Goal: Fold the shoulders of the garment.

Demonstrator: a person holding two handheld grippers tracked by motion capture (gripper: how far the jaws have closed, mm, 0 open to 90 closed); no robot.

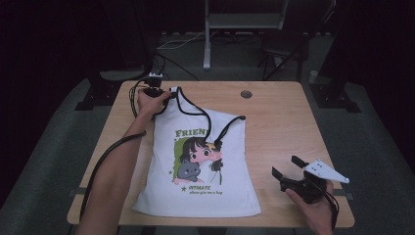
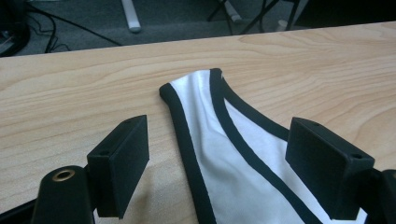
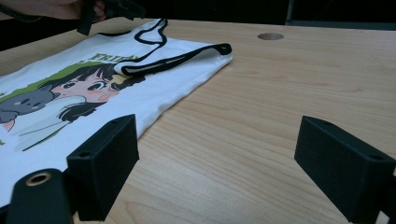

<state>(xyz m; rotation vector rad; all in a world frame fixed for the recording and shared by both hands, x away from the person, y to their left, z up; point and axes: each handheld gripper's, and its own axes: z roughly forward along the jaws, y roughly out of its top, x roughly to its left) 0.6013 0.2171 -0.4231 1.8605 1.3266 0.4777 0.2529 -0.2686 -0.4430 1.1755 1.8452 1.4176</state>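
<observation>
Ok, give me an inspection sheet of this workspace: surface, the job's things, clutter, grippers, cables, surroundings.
Surface: wooden table, with a round hole near its far edge.
Job's things: white tank top lying flat, cartoon print up, its right strap folded inward over the print.
Clutter: nothing seen.
Grippers: left gripper open, fingers on either side of the top's left strap; right gripper open above bare table, apart from the top.
Cables: black cable trailing along the left forearm.
Surroundings: dark room, grey floor, metal stand legs beyond the table.
</observation>
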